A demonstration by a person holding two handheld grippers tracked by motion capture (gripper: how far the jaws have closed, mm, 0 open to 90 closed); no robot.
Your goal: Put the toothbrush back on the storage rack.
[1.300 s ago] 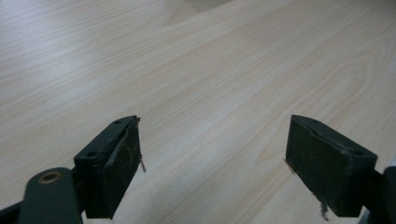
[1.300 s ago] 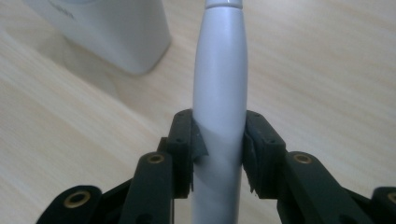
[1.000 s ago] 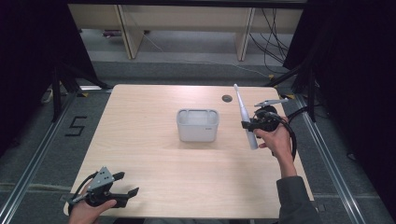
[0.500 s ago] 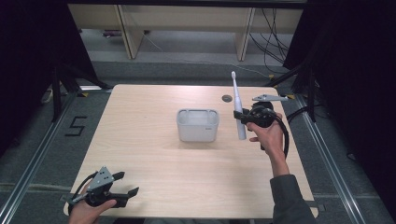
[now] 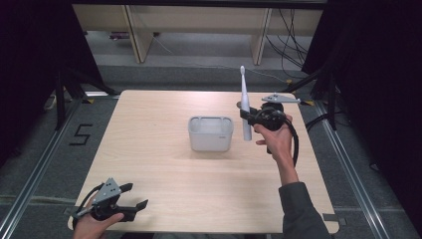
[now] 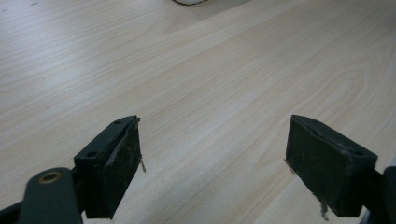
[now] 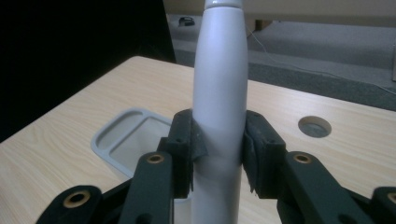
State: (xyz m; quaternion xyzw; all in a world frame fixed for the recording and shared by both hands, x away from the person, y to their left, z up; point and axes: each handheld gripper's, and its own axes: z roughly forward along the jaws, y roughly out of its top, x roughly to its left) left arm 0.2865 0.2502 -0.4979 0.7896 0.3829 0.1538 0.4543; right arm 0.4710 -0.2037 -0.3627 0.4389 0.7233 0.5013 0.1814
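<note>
Just right of the holder (image 5: 210,133), the right gripper (image 5: 247,115) clamps the toothbrush (image 5: 244,102) upright, head up.

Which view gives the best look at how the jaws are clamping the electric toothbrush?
The right gripper view: the right gripper has a pad pressed on each side of the upright toothbrush handle. The high view shows the whole toothbrush standing beside the holder, but the grip is too small to judge.
</note>
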